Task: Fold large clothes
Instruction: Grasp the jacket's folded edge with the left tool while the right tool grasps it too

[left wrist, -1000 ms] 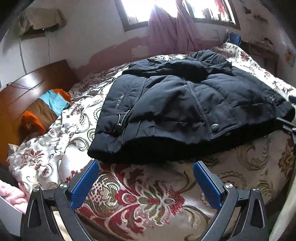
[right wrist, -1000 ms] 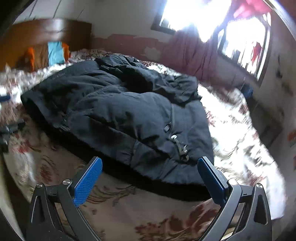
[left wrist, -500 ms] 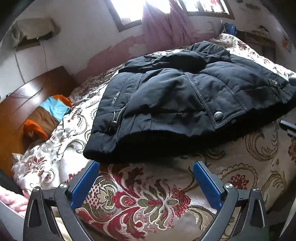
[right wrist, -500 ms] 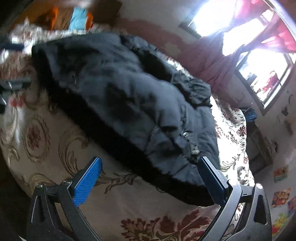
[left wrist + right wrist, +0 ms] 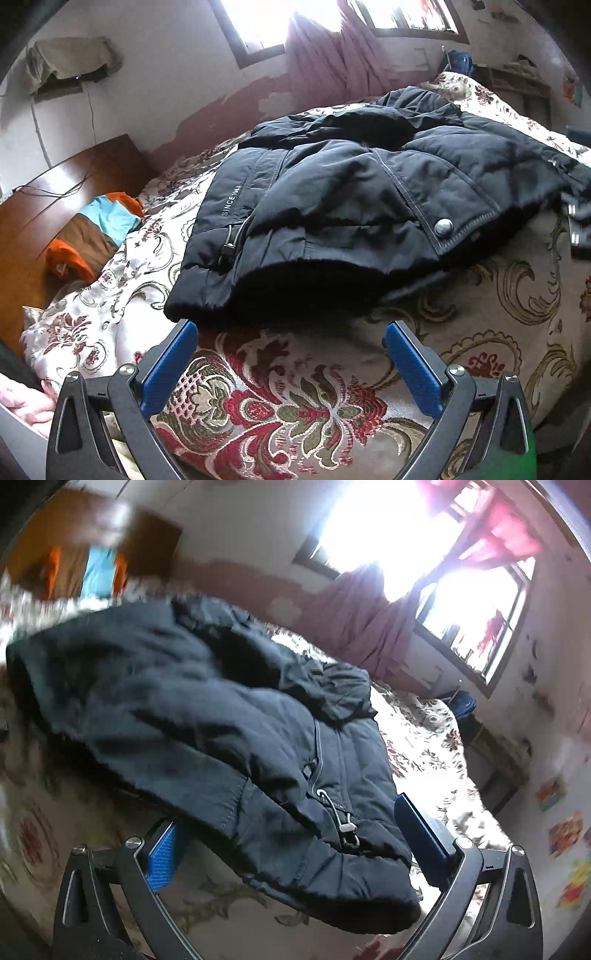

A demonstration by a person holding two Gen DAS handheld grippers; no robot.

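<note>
A large black padded jacket (image 5: 354, 199) lies on a floral bedspread (image 5: 288, 398), its hem towards me. My left gripper (image 5: 291, 343) is open and empty, just short of the jacket's hem at its left corner. In the right wrist view the jacket (image 5: 221, 731) fills the middle, and its lower right hem corner lies between the fingers of my open right gripper (image 5: 288, 830). The jaws stand wide apart around that corner without closing on it. The right gripper's dark body also shows at the right edge of the left wrist view (image 5: 578, 229).
A wooden headboard (image 5: 55, 206) with an orange, brown and blue pillow (image 5: 92, 232) stands at the left. Pink curtains (image 5: 328, 62) hang under bright windows at the back. A hand shows at the lower left (image 5: 26, 402). The bed's edge drops away at the right.
Both grippers have moved closer to the jacket's hem. The right gripper has swung in, and the hem corner now sits between its fingers. The right view is blurred by motion.
</note>
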